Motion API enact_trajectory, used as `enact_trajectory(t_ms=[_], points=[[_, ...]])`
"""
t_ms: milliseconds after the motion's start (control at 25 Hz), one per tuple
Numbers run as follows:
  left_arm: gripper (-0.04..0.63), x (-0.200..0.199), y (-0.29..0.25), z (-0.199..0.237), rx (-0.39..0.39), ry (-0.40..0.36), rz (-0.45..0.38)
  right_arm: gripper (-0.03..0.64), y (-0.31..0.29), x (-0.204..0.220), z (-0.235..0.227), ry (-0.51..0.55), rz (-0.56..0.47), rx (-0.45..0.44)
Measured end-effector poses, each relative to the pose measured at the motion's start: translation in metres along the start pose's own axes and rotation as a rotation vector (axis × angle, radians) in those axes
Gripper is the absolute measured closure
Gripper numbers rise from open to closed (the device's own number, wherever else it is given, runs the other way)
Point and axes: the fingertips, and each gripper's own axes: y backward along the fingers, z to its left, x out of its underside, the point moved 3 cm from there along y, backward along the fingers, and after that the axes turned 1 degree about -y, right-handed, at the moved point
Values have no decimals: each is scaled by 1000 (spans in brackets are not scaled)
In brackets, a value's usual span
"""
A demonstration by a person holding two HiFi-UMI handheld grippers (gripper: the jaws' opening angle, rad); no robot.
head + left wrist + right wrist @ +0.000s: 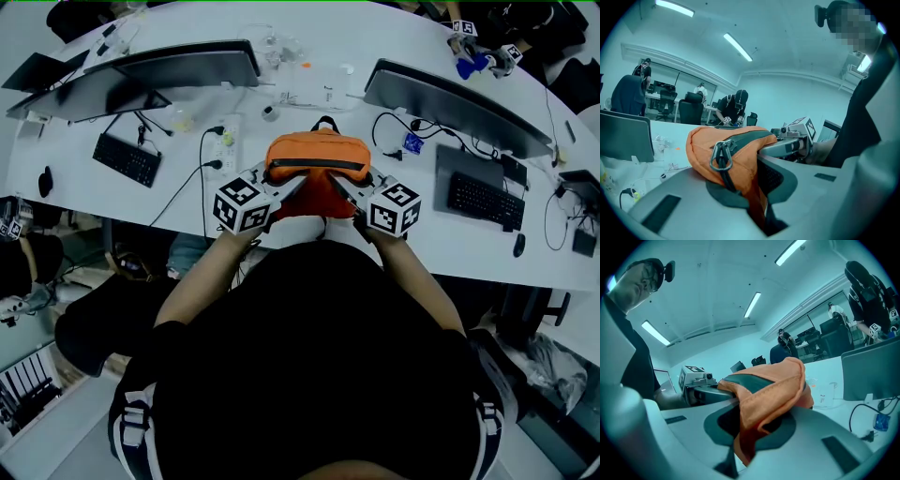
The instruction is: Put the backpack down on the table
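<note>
- The left tongs [284, 189] and right tongs [349, 193] clench the backpack [317, 155] at nine and three o'clock, probably to share its weight.
- It is held level over the tabletop [84, 183], likely so it lands flat.

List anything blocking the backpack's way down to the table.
Nothing visible does. The power strip lies on the table left of the backpack, clear of it; the spot directly beneath is hidden.
</note>
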Motion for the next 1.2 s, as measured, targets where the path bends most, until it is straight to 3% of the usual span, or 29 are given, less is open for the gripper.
enact_trajectory(t_ms=[560, 1200], points=[[541, -2, -23, 4, -18, 13, 11, 560, 6, -2, -22, -16, 12, -20], [541, -3, -27, 12, -89, 46, 27, 560, 0, -5, -33, -25, 49, -116]])
